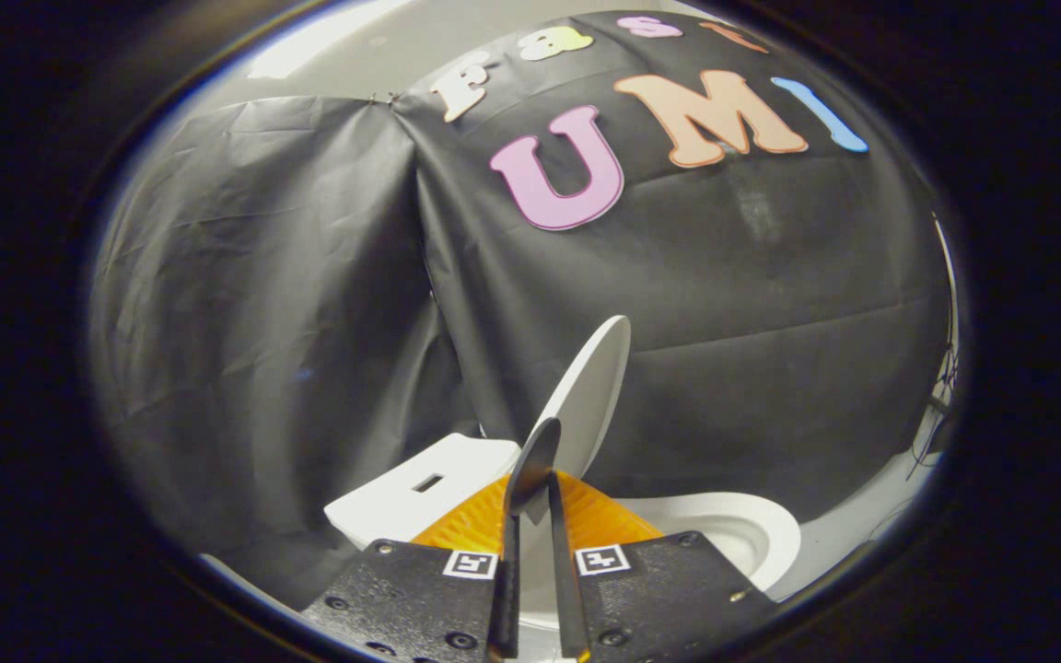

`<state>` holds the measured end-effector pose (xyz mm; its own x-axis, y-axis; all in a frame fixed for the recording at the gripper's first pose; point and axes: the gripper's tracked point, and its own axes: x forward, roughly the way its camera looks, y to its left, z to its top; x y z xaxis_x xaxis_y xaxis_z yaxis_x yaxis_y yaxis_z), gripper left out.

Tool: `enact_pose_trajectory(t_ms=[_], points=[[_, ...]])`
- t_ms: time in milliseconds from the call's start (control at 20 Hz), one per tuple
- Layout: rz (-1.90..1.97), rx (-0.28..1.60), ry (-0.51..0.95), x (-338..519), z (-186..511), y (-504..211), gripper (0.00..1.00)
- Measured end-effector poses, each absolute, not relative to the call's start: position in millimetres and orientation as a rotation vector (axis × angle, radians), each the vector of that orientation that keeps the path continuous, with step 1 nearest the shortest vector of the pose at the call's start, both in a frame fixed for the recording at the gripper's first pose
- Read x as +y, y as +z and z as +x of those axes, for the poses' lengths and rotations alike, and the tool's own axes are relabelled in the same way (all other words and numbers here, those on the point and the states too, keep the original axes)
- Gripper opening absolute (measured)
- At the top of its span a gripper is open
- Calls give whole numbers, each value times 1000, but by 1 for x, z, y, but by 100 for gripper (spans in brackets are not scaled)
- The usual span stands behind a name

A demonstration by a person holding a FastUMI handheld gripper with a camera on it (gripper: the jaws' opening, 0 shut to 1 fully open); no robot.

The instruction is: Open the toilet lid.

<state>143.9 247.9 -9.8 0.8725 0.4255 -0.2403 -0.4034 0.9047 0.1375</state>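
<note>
In the lower middle of the frame we held the gripper (535, 497) with its two fingers (563, 562) drawn close together, pinching the edge of the toilet lid (590, 391) between them. The lid was raised, standing almost upright and seen nearly edge-on, rising from just ahead of the fingers toward the centre of the picture. To the lower left of it sat the white cistern (420, 493) with a slot in its top. At the lower right, the white bowl rim (752, 534) curved past the fingers. Black cloth (263, 322) hung behind everything.
</note>
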Motion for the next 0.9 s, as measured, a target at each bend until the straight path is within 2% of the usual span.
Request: enact_pose_trajectory(t_ms=[400, 900], points=[[22, 245, 430, 322, 146, 5, 16], [-37, 273, 545, 400, 152, 5, 18]])
